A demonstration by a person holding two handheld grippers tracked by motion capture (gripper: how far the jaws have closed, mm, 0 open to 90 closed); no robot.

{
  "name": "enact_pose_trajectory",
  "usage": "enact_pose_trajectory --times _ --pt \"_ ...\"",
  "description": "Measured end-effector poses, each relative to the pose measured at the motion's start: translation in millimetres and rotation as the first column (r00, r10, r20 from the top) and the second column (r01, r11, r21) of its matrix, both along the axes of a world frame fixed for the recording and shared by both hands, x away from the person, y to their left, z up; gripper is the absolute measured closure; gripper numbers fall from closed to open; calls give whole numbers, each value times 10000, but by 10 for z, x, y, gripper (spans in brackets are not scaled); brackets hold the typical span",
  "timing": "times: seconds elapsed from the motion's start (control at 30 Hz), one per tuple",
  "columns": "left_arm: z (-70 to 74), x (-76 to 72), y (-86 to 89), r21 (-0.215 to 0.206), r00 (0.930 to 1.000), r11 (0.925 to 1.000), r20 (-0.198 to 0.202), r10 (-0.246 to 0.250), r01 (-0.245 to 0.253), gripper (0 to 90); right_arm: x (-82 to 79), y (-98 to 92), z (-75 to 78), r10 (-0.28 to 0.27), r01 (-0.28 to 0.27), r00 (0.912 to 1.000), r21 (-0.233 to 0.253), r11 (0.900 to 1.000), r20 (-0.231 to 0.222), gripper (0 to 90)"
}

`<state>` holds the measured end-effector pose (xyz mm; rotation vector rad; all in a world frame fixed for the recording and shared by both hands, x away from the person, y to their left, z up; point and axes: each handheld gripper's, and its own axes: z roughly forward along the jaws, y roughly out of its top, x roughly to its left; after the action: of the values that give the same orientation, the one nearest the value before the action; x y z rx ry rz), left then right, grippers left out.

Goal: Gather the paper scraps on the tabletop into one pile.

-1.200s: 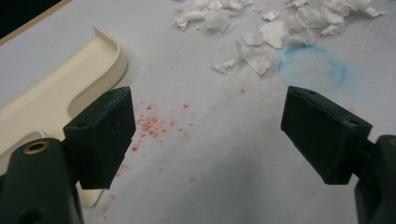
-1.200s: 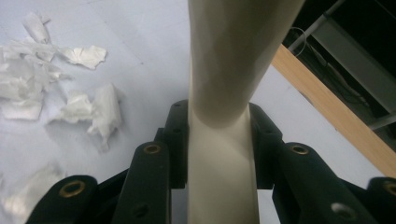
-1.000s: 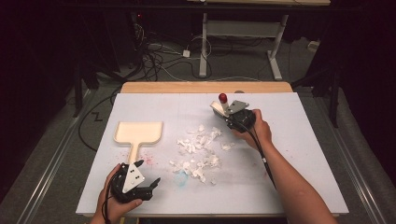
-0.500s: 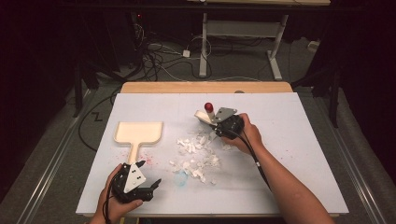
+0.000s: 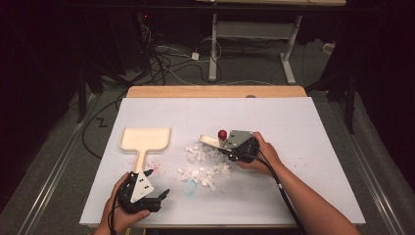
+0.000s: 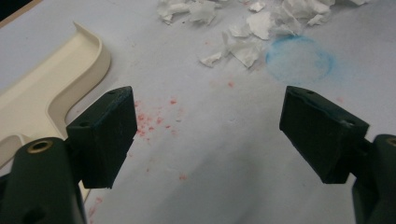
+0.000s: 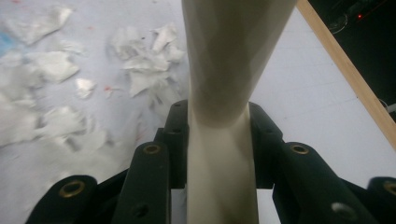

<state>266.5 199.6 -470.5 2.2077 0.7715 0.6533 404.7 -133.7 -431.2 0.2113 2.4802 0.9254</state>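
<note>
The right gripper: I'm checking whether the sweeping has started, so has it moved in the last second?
Yes. The right gripper, shut on the brush, has moved left and toward the person, off the bare table to the paper scraps.

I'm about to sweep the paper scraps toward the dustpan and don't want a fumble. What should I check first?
1. Right gripper shut on the brush: ok.
2. Left gripper open beside the dustpan, not holding it: not ok.
3. Paper scraps lie between brush and dustpan: ok.
4. Dustpan mouth faces the scraps: not ok, its handle points at the person.
5. Brush touching the table: cannot tell.
</note>
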Motion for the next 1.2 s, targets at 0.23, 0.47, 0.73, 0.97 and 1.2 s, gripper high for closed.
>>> enact_pose_trajectory --times 0.23,0.47,0.73,0.97,1.2 --pt "-8 1 -30 90 10000 9999 -54 -47 48 184 -365 -108 46 738 -738 9973 -31 9973 -4 675" --pt "-6 0 -54 132 9999 9999 -49 -97 98 183 -358 -219 210 289 -313 9985 529 9981 460 676" --pt "0 9 -25 19 10000 10000 14 -17 17 183 -108 -271 377 -573 500 9966 1175 9918 591 676" --pt "6 8 -14 -62 10000 10000 54 -23 24 184 291 -25 286 -1397 1340 9884 919 9867 592 675" --pt "0 21 17 -163 10000 9999 -10 -56 56 183 596 409 85 -1599 1579 9862 488 9863 417 676"
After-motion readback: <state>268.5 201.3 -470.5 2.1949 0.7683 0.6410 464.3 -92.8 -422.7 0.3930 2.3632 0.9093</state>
